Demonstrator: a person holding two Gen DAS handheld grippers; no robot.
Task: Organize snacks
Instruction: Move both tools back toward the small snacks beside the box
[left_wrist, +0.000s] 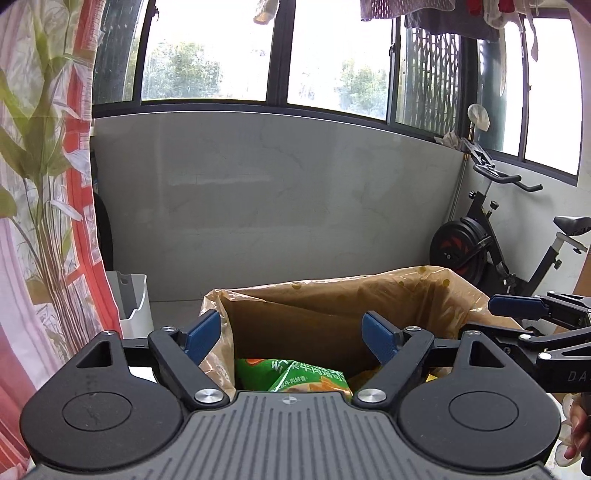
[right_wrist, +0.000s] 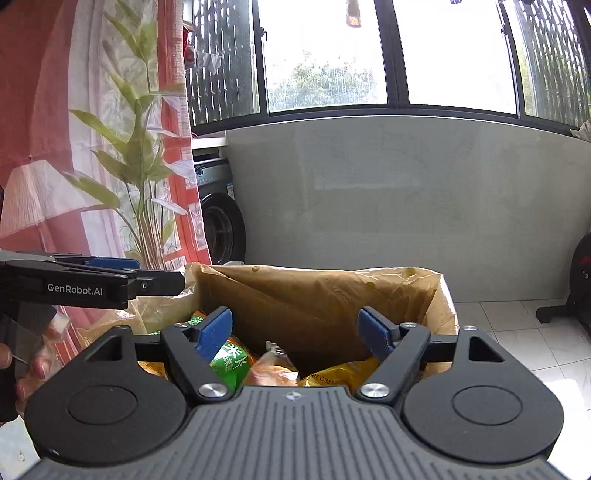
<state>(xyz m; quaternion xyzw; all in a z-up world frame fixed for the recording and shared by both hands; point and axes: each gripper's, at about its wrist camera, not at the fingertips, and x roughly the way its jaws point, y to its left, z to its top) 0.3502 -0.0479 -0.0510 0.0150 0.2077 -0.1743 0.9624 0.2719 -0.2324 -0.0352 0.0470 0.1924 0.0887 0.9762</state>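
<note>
The box (right_wrist: 332, 306) is lined with a brown plastic bag (right_wrist: 436, 295), and the bag's edge folds over the rim on all sides that show. Inside lie the snacks: a green packet (right_wrist: 227, 363) w/ white characters on the left, a clear-wrapped bun (right_wrist: 273, 369) in the middle, a yellow packet (right_wrist: 340, 373) on the right. In the left wrist view only the green packet (left_wrist: 295, 376) shows well, low in the box (left_wrist: 295, 328), and a bit of yellow beside it.

Left tongs (left_wrist: 291, 339) are released, the blue pads (left_wrist: 203, 332) wide apart and holding nothing, above the near-left part of the box opening. Right tongs (right_wrist: 295, 332) are released too, nothing between the pads (right_wrist: 373, 332), above the near side of the opening, over the snacks. Each tool shows in the other's view: left tongs (right_wrist: 155, 282) at the left corner of the box, right tongs (left_wrist: 517, 306) at its right edge.

Upper half of the box is free; far wall of the bag stands higher than the packets. Beyond the box there is bare tile floor (right_wrist: 517, 325) to the right, approx. up to the exercise bike (left_wrist: 491, 236). On the left a curtain (left_wrist: 44, 184) w/ leaf print hangs near, a white bin (left_wrist: 135, 306) stands by it, and a washing machine (right_wrist: 218, 214) behind.
</note>
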